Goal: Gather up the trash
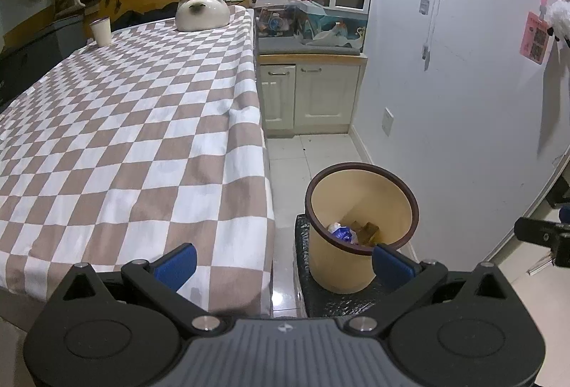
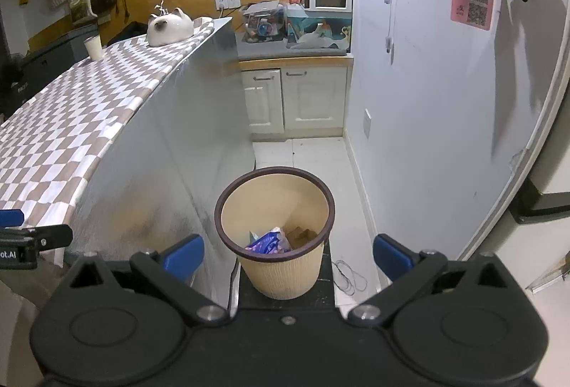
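Observation:
A tan waste bin (image 1: 359,209) (image 2: 276,230) with a dark brown rim stands on a black block beside the table. Inside it lie a blue-and-white wrapper (image 2: 267,241) (image 1: 341,232) and a brown piece of trash (image 2: 301,234) (image 1: 367,231). My left gripper (image 1: 283,262) is open and empty, hovering over the table's near corner, left of the bin. My right gripper (image 2: 288,257) is open and empty too, with the bin sitting between its blue fingertips and just beyond them. The right gripper's edge shows at the far right of the left wrist view.
A table with a brown-and-white checked cloth (image 1: 135,123) (image 2: 71,123) carries a cat-shaped ceramic bowl (image 1: 202,12) (image 2: 170,26) and a white cup (image 1: 100,30) (image 2: 93,47) at its far end. Cream cabinets (image 2: 295,98) with clutter on top stand behind; a white wall (image 2: 445,102) runs along the right.

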Demonstrator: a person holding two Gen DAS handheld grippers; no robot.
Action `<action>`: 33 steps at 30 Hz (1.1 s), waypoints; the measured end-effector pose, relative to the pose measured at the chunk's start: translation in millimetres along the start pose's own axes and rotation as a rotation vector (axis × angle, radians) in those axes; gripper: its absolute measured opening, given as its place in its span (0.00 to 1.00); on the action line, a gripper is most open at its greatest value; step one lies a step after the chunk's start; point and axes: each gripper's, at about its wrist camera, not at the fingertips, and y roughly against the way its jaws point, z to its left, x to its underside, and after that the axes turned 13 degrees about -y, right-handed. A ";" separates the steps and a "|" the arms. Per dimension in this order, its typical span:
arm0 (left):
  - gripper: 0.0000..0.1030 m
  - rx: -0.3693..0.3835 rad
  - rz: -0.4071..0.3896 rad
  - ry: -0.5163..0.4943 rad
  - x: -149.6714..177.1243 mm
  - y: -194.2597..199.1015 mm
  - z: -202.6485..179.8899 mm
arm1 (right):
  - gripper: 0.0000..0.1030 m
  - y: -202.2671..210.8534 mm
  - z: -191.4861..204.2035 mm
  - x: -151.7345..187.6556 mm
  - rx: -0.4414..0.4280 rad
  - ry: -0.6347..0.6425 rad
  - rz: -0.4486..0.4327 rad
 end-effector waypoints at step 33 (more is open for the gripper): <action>1.00 0.012 -0.013 0.000 -0.2 4.4 -1.8 | 0.99 2.0 9.4 7.6 -0.006 0.013 0.007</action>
